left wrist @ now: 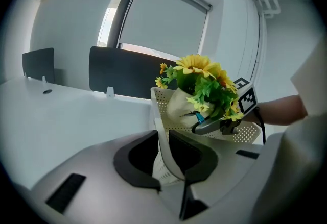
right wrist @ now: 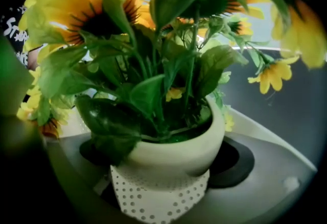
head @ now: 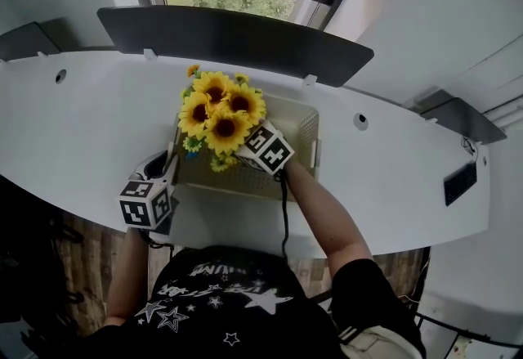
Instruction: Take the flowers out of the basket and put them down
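The flowers (head: 219, 112), sunflowers in a pale pot (right wrist: 179, 149), hang over the basket (head: 304, 122). The pot's base is about level with the perforated rim, so I judge the lift roughly half done. The right tool (right wrist: 166, 159) is clenched on the pot's sides. The left tool (left wrist: 162, 159) grips the basket's near wall, steadying it on the surface (head: 90, 120). What remains is clearing the basket and setting the pot down beside it.

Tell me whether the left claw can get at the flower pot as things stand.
Probably not. The left claw is clamped on the wall of the basket, so it would have to let go first. The flower pot is close by, over the basket, but the right claw grips it.
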`<move>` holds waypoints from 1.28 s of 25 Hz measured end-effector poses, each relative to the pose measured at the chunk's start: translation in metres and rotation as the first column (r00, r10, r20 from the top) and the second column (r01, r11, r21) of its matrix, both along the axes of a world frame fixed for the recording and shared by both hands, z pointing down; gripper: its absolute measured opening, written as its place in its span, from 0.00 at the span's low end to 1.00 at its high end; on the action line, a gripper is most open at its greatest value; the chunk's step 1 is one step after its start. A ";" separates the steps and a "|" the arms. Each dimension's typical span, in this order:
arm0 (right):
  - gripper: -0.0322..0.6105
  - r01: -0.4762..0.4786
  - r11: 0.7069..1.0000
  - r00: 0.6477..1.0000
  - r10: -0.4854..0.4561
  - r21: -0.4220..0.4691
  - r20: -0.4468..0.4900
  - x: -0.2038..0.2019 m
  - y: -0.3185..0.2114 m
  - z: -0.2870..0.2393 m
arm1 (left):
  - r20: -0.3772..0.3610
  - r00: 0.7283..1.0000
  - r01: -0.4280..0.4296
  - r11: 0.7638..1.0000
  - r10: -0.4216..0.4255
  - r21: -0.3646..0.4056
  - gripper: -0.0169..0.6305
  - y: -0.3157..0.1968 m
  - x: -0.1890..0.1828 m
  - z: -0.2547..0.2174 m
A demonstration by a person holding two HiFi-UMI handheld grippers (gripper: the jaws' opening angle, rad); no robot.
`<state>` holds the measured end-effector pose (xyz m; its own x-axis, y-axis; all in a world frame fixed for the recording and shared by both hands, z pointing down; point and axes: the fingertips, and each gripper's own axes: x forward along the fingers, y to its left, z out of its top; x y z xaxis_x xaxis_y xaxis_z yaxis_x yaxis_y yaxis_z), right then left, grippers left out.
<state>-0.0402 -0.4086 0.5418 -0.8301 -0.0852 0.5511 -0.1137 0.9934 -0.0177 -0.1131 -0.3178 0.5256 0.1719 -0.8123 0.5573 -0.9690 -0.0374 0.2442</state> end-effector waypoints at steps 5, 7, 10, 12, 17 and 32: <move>0.86 -0.034 0.999 0.999 0.034 0.007 0.009 0.008 0.001 -0.013 | 0.009 0.999 -0.035 0.999 0.035 0.005 0.13 0.000 0.001 -0.001; 0.86 -0.057 0.998 0.998 0.056 0.008 0.021 0.010 0.000 -0.021 | 0.017 0.999 -0.045 0.999 0.045 0.011 0.14 0.000 0.000 -0.003; 0.86 -0.066 0.998 0.998 0.066 0.020 0.025 0.011 0.004 -0.033 | 0.031 0.998 -0.052 0.998 0.051 0.042 0.19 -0.001 -0.001 -0.009; 0.86 -0.072 0.997 0.997 0.071 0.028 0.028 0.012 0.009 -0.042 | 0.037 0.998 -0.052 0.996 0.050 0.067 0.20 -0.002 -0.003 -0.015; 0.86 -0.099 0.994 0.993 0.096 0.042 0.062 0.013 0.021 -0.064 | 0.052 0.998 -0.041 0.991 0.035 0.126 0.22 0.001 -0.011 -0.029; 0.86 -0.124 0.986 0.987 0.111 0.108 0.120 -0.027 0.088 -0.110 | 0.096 0.994 0.015 0.916 -0.059 0.401 0.13 0.055 -0.075 -0.084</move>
<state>-0.0673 -0.3209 0.4321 -0.8671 -0.2429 0.4349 -0.2333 0.9694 0.0764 -0.1883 -0.2627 0.4417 0.0961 -0.9753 0.1988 -0.9906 -0.0742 0.1145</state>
